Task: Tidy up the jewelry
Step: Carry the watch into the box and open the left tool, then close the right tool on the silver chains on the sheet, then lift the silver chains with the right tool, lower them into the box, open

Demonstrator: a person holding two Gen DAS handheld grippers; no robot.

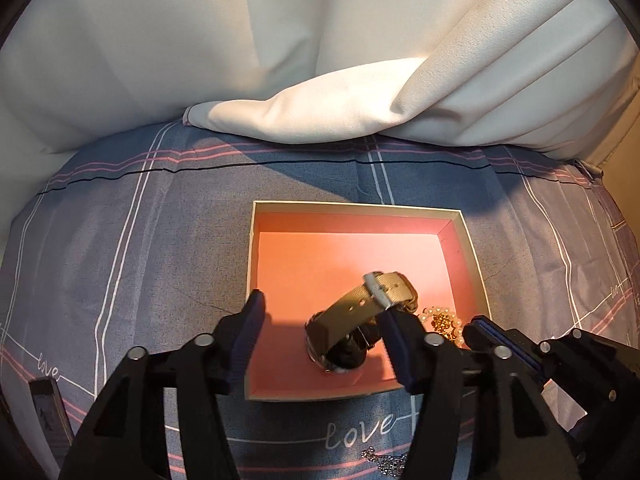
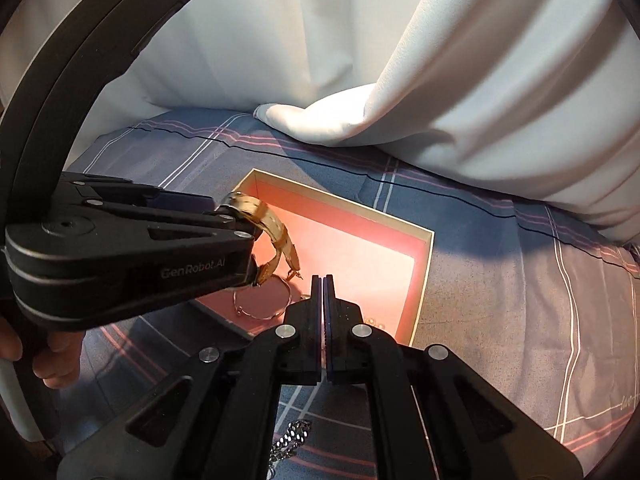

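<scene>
1. Bedsheet (image 1: pixel 160 240) in blue-grey plaid with pink and white lines and "love" script covers the surface; white curtain (image 1: pixel 320 60) hangs behind, its hem bunched on the sheet.
2. Left wrist view: open box (image 1: pixel 360 210) with pink lining sits centre. Left gripper (image 1: pixel 320 320) spread wide over the near part of the box, fingers either side of a watch (image 1: pixel 352 320) with a khaki fabric strap; from this angle can't tell whether the watch hangs off the right finger or lies on the box floor.
3. Same view: pearl-and-gold bracelet (image 1: pixel 442 322) in the box's near right corner, just beside the watch. Right gripper's closed tip enters from the right. Silver chain (image 1: pixel 386 462) lies on the sheet near the bottom edge.
4. Right wrist view: right gripper (image 2: pixel 322 280) fully closed, pads together, holding nothing visible, tip over the box (image 2: pixel 424 276).
5. Same view: left gripper body at left, watch strap (image 2: pixel 268 220) draped at its tip above the box. Thin wire bangle (image 2: pixel 262 300) on the box floor. Chain (image 2: pixel 290 440) on the sheet below.
</scene>
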